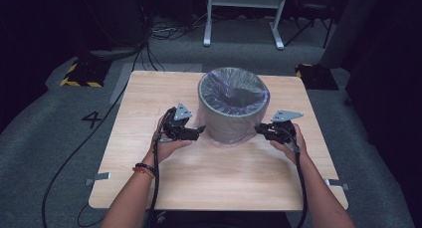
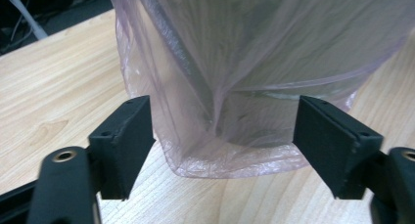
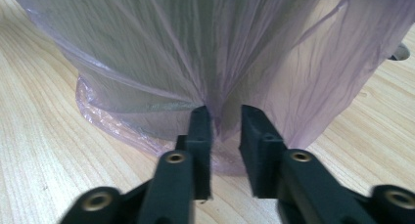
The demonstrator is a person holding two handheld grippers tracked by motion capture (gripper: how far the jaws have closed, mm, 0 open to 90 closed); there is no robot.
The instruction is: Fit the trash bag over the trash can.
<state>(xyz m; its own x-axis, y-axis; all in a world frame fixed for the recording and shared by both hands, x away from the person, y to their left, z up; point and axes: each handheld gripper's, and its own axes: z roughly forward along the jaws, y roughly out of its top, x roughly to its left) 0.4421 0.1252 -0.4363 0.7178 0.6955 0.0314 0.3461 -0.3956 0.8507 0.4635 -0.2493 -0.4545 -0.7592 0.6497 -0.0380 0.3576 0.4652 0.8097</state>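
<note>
We flank the bin [image 1: 233, 106] near the surface's [image 1: 209, 178] far edge; its bag [image 2: 230, 150] skirt lies straight ahead between both hand-held grippers, left [image 2: 222, 145] wide open, right [image 3: 226, 136] narrowly parted, neither gripping.

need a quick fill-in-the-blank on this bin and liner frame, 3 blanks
1. The grey bin stands on a ____ table.
2. The plastic liner draped over the bin is pale ____.
3. Of the left gripper and the right gripper, the jaws of the ____ one stand wider apart.

Missing words: wooden; purple; left
</note>
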